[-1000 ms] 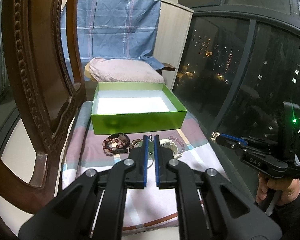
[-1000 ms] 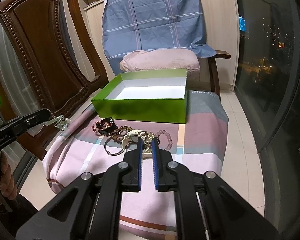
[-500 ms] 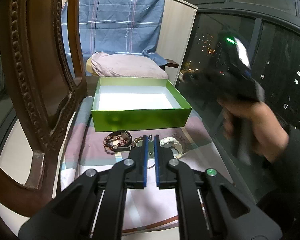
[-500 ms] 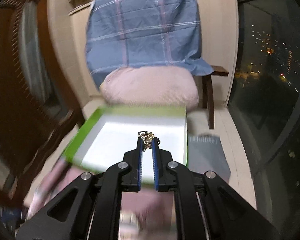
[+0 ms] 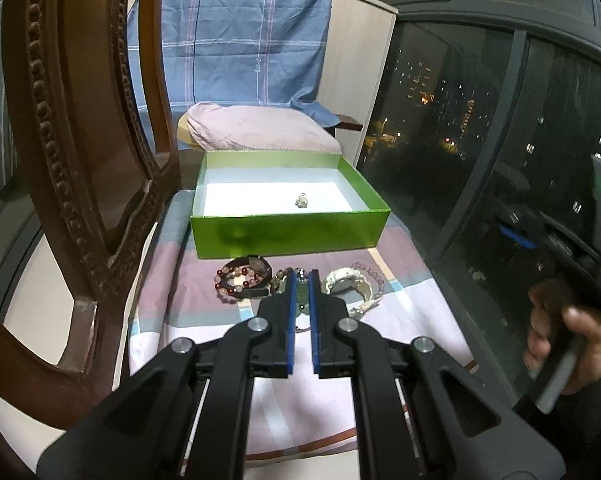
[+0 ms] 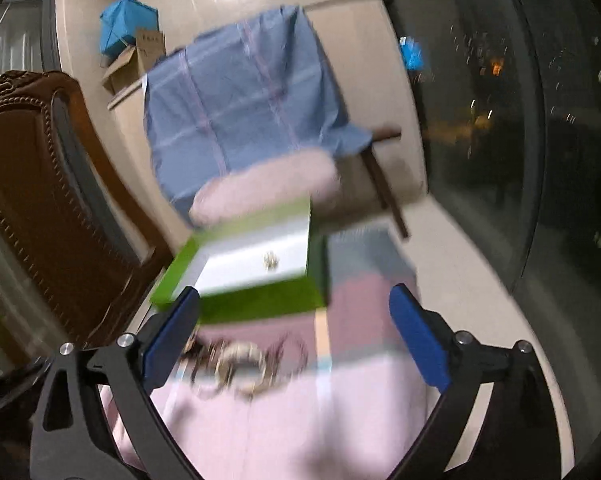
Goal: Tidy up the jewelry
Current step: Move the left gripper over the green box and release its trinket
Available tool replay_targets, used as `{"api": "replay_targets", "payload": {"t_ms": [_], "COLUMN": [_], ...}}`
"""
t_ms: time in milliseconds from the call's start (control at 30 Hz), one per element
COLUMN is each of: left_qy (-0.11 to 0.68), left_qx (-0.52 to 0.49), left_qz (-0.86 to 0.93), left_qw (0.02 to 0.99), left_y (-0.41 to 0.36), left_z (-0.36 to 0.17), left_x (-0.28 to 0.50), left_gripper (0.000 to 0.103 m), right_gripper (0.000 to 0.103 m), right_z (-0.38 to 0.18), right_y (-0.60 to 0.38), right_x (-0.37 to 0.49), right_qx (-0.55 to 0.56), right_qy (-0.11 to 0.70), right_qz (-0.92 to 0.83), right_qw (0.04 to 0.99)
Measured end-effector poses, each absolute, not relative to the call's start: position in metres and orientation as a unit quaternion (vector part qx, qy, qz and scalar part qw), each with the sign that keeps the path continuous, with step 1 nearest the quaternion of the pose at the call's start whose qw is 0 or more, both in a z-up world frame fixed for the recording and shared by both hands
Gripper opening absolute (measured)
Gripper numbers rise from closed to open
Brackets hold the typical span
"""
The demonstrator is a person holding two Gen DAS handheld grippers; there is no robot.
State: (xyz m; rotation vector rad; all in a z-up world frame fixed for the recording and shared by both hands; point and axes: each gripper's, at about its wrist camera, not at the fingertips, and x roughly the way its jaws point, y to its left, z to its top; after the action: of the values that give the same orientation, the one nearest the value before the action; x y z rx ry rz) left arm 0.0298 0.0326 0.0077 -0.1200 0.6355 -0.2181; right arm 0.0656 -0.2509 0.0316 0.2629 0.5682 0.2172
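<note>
A green box [image 5: 288, 236] with a white floor stands on the pink checked cloth [image 5: 204, 300]. A small metal jewel [image 5: 301, 199] lies inside the box; it also shows in the blurred right wrist view [image 6: 271, 260]. In front of the box lie a red bead bracelet [image 5: 236, 278], a white bracelet [image 5: 346, 284] and a pink bead bracelet [image 5: 370, 274]. My left gripper [image 5: 300, 280] is nearly shut, empty, just above the pile. My right gripper [image 6: 296, 312] is wide open and empty, pulled back above the pile [image 6: 240, 364].
A carved wooden chair back [image 5: 88, 160] rises close on the left. A second chair with a pink cushion [image 5: 260, 132] and blue cloth [image 5: 236, 40] stands behind the box. A dark window [image 5: 500, 140] runs along the right. The hand with the right gripper [image 5: 568, 320] is at right.
My right gripper carried the small jewel over the box, opened and dropped it inside, then pulled back. The left gripper has barely moved.
</note>
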Motion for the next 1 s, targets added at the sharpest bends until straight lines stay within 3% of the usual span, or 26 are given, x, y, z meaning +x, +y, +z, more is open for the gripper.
{"api": "replay_targets", "payload": {"t_ms": [167, 367, 600, 633, 667, 700, 733, 1000], "left_qy": [0.317, 0.317, 0.325, 0.322, 0.325, 0.334, 0.337, 0.313], "left_qx": [-0.06, -0.054, -0.036, -0.03, -0.031, -0.037, -0.047, -0.043], "left_qz": [-0.1, -0.095, -0.078, -0.068, -0.061, -0.047, -0.02, -0.005], "left_qw": [0.941, 0.942, 0.942, 0.944, 0.943, 0.941, 0.94, 0.949], "left_y": [0.03, 0.019, 0.012, 0.012, 0.014, 0.018, 0.023, 0.037], "left_z": [0.006, 0.024, 0.059, 0.063, 0.063, 0.061, 0.058, 0.035], "left_x": [0.036, 0.06, 0.165, 0.181, 0.193, 0.204, 0.209, 0.119], "left_gripper": [0.006, 0.006, 0.006, 0.013, 0.028, 0.081, 0.098, 0.099], "right_gripper": [0.093, 0.093, 0.093, 0.093, 0.093, 0.093, 0.093, 0.093], "right_z": [0.029, 0.026, 0.027, 0.027, 0.027, 0.027, 0.027, 0.029], "right_y": [-0.249, -0.265, -0.271, -0.271, -0.271, -0.271, -0.272, -0.277], "right_x": [0.061, 0.069, 0.077, 0.079, 0.08, 0.08, 0.081, 0.077], "right_qx": [0.074, 0.109, 0.131, 0.131, 0.131, 0.131, 0.131, 0.129], "right_qy": [0.274, 0.291, 0.295, 0.297, 0.298, 0.299, 0.3, 0.3], "right_qz": [0.102, 0.109, 0.114, 0.114, 0.114, 0.114, 0.114, 0.118], "right_qw": [0.953, 0.944, 0.939, 0.939, 0.939, 0.938, 0.938, 0.938]}}
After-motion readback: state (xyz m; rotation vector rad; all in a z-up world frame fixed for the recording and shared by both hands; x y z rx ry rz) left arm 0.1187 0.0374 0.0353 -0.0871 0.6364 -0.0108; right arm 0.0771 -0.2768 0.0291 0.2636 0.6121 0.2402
